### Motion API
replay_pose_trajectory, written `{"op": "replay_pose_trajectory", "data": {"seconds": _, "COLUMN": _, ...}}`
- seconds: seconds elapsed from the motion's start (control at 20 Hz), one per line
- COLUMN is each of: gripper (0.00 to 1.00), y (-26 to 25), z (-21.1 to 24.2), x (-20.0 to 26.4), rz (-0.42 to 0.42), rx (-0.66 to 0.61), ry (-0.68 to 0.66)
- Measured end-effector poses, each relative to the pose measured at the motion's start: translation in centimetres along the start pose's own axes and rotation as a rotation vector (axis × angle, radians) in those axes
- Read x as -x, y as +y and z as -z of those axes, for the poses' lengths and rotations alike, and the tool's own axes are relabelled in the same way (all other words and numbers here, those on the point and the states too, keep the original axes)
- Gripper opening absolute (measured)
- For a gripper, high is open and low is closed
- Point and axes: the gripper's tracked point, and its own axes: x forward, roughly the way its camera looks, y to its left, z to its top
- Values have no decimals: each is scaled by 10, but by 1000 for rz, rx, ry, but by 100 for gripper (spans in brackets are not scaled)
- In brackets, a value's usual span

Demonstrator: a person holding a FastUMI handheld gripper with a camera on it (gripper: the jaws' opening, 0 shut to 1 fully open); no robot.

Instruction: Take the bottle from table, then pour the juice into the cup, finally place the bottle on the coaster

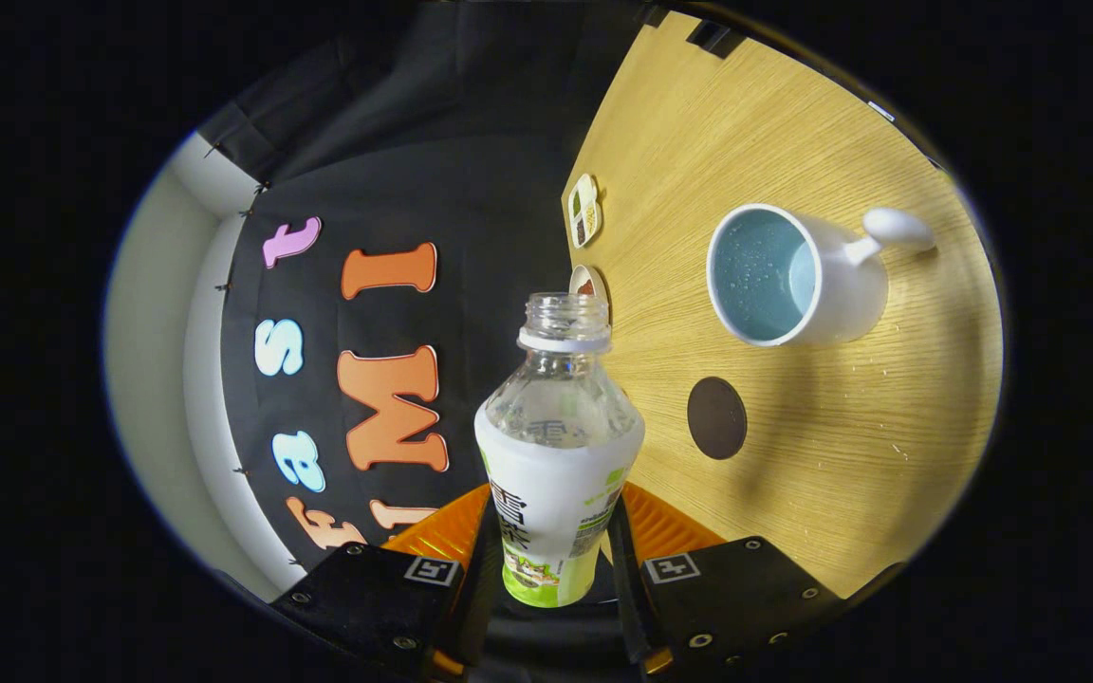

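Observation:
My gripper is shut on an uncapped clear bottle with a white and green label, both fingers pressing its lower body. The whole view is rolled steeply sideways, so the wooden table stands almost on edge beside the bottle. A white cup with a pale blue inside and a rounded handle sits on the table beyond the fingers, off to one side of the bottle's mouth. A round dark brown coaster lies flat between the cup and my fingers. The bottle's upper part looks clear.
Two small dishes with dark contents sit at the table's far edge, one of them partly behind the bottle's neck. Small specks are scattered on the wood near the cup. The booth's black cloth wall rises past that edge.

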Motion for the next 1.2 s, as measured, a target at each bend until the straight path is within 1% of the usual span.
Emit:
{"op": "replay_pose_trajectory", "data": {"seconds": 0.35, "gripper": 56, "y": -3, "z": 1, "x": 3, "rz": 1, "rx": -57, "ry": 15}}
{"op": "replay_pose_trajectory", "data": {"seconds": 0.75, "gripper": 56, "y": -4, "z": 5, "x": -1, "rz": 8, "rx": -85, "ry": 31}}
{"op": "replay_pose_trajectory", "data": {"seconds": 1.2, "gripper": 56, "y": -3, "z": 2, "x": 4, "rz": 11, "rx": -109, "ry": 32}}
